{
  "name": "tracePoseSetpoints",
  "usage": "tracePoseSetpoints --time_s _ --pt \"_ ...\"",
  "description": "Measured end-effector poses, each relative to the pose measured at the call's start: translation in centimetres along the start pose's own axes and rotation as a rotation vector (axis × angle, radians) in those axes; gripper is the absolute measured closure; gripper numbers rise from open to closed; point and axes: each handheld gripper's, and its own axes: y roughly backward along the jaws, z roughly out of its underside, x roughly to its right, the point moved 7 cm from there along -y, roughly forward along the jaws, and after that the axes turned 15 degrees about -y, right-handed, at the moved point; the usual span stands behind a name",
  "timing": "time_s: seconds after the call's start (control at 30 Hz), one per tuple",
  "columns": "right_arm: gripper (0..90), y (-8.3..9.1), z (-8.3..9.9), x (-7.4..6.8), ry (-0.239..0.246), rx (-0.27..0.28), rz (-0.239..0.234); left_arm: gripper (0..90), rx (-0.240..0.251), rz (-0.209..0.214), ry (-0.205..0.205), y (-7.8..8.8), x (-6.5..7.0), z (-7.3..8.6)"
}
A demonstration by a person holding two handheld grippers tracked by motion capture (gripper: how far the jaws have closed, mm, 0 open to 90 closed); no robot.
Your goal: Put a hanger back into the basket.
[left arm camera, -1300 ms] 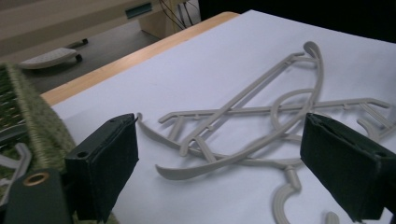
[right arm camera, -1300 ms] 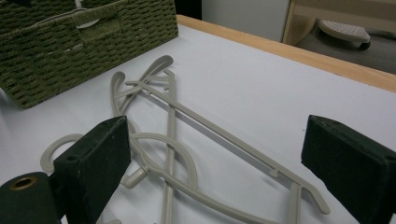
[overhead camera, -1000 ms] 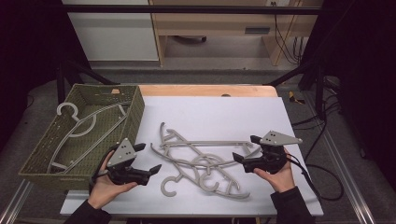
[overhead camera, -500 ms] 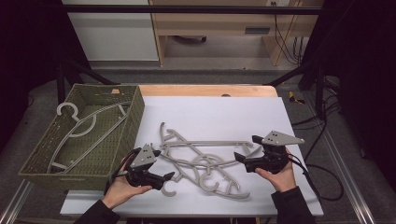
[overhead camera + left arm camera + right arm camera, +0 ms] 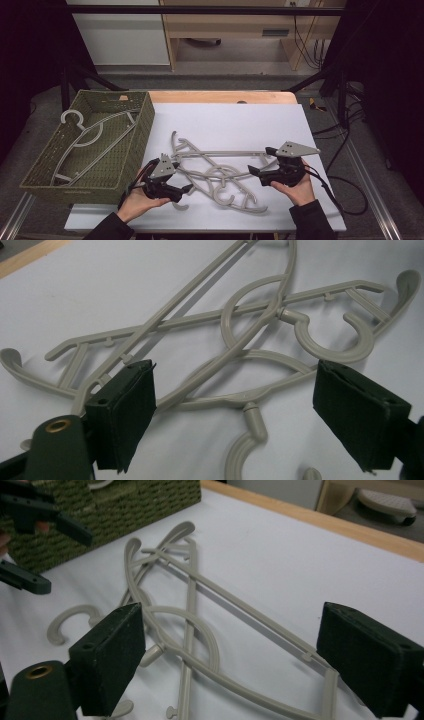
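Several grey plastic hangers (image 5: 220, 172) lie tangled on the white table (image 5: 240, 117). One more grey hanger (image 5: 90, 136) rests inside the green woven basket (image 5: 146, 117). My left gripper (image 5: 181, 180) sits low at the pile's left end and is open. Its jaws have just been closing a little, and in the left gripper view (image 5: 235, 375) hanger bars (image 5: 265, 315) and a hook (image 5: 245, 440) lie between the pads, untouched. My right gripper (image 5: 259, 161) is open at the pile's right end. Its jaws also narrowed slightly, straddling hanger arms (image 5: 190, 595) without contact (image 5: 232, 615).
The basket stands at the table's left side, close behind my left hand (image 5: 135, 202). A wooden strip (image 5: 220, 96) edges the far side of the table. Black frame posts (image 5: 75, 80) and cables (image 5: 345, 200) flank it. In the right gripper view the left gripper (image 5: 60, 555) shows before the basket (image 5: 125, 505).
My left hand has moved right and down from the basket's front corner to the left end of the hanger pile. The right hand has stayed put. Both pairs of jaws look slightly narrower.
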Motion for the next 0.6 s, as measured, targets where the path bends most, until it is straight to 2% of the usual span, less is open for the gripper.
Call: tracePoseSetpoints --time_s 0.1,0.23,0.43,0.57,0.6 --pt "17.7 -1.4 0.7 0.3 0.038 -0.055 -0.001 16.7 -0.002 0.003 0.005 0.0 0.2 0.3" --pt "19.9 -3.7 2.4 0.7 0.06 -0.165 0.011 16.7 0.005 0.002 0.018 0.1 0.5 0.7" --pt "28.0 -5.6 4.6 1.9 0.061 -0.283 0.027 16.2 0.008 0.004 0.021 0.2 0.7 0.8" --pt "34.4 -6.4 5.5 2.4 0.087 -0.334 0.038 16.2 0.008 0.003 0.022 0.1 0.7 0.8" --pt "35.4 -6.5 5.6 2.3 0.066 -0.344 0.043 16.2 0.007 0.003 0.022 0.1 0.6 0.9"
